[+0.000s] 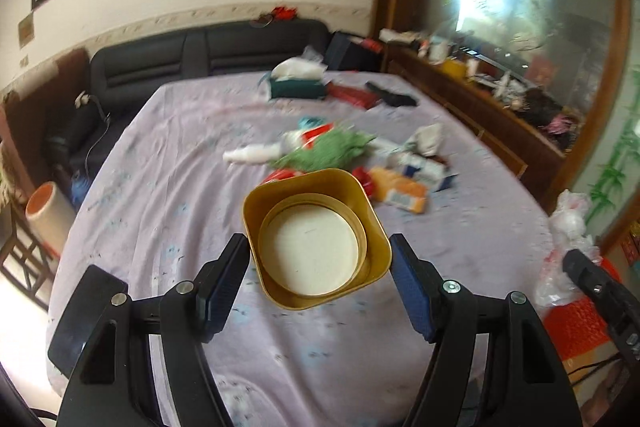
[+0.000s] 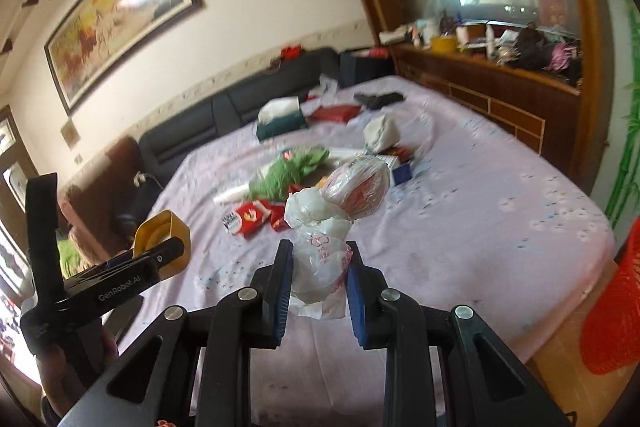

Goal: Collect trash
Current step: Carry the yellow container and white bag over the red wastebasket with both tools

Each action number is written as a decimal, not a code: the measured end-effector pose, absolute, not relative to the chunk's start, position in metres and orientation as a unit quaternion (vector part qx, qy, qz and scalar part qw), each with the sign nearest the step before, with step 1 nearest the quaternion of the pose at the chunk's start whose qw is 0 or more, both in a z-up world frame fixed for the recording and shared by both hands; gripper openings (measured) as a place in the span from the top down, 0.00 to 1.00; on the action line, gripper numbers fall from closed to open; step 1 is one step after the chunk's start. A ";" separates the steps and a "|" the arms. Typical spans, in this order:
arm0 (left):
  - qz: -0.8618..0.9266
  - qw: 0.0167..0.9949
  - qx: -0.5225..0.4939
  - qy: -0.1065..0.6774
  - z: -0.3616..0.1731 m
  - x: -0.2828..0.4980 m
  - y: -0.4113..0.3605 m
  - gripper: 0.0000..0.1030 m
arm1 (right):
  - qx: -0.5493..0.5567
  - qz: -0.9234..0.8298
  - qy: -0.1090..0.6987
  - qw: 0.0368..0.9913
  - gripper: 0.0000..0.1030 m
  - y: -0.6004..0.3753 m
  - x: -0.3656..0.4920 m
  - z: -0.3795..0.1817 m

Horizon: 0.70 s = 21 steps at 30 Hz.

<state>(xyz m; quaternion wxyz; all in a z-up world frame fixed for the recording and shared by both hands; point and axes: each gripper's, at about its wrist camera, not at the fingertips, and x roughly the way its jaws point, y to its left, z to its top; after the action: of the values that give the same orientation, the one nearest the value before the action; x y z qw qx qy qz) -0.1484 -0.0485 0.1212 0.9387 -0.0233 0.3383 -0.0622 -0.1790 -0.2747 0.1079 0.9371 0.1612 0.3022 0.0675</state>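
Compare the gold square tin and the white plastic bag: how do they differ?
The gold square metal tin is rigid and open, showing a round white disc inside; the white crumpled plastic bag is soft, knotted and printed in red. The left hand-held gripper clamps the tin, the right hand-held gripper the bag. Both are held above the table.

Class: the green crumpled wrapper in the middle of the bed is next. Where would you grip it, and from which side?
Judging by its pose, grip the green crumpled wrapper at its raised, bunched middle, coming down from above. It lies low and spread out on the sheet, with red packets close against its near side, so a sideways approach would likely snag those.
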 end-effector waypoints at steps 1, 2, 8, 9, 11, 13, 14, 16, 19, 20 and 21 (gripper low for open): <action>-0.068 0.941 -0.021 0.332 0.127 -0.155 -0.052 0.32 | 0.159 0.063 0.296 0.940 0.74 -0.277 -0.185 0.111; -0.075 0.943 -0.018 0.324 0.134 -0.161 -0.057 0.32 | 0.156 0.053 0.288 0.943 0.75 -0.280 -0.193 0.116; -0.109 0.949 0.001 0.296 0.155 -0.186 -0.084 0.32 | 0.164 0.023 0.262 0.951 0.75 -0.301 -0.226 0.127; -0.117 0.949 0.002 0.293 0.157 -0.188 -0.089 0.32 | 0.165 0.018 0.259 0.951 0.75 -0.304 -0.230 0.127; -0.131 0.949 0.008 0.287 0.162 -0.192 -0.101 0.32 | 0.171 0.003 0.251 0.953 0.75 -0.315 -0.241 0.130; -0.146 0.948 0.016 0.281 0.165 -0.195 -0.114 0.32 | 0.177 -0.011 0.243 0.954 0.74 -0.326 -0.252 0.133; -0.155 0.947 0.020 0.280 0.166 -0.196 -0.122 0.32 | 0.180 -0.017 0.239 0.954 0.74 -0.332 -0.256 0.134; -0.175 0.944 0.024 0.279 0.168 -0.197 -0.137 0.32 | 0.186 -0.037 0.230 0.955 0.74 -0.347 -0.268 0.138; -0.202 0.939 0.036 0.275 0.169 -0.198 -0.162 0.32 | 0.197 -0.067 0.215 0.954 0.74 -0.368 -0.285 0.145; -0.214 0.936 0.038 0.276 0.169 -0.198 -0.172 0.32 | 0.198 -0.079 0.211 0.954 0.74 -0.376 -0.291 0.147; -0.224 0.934 0.039 0.277 0.169 -0.198 -0.180 0.32 | 0.200 -0.087 0.206 0.954 0.74 -0.382 -0.297 0.149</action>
<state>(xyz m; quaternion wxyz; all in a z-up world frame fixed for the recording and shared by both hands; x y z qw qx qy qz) -0.1982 -0.1804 0.1687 0.9338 0.0393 0.2766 -0.2237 -0.2965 -0.3822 0.1488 0.9539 0.2004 0.2059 -0.0869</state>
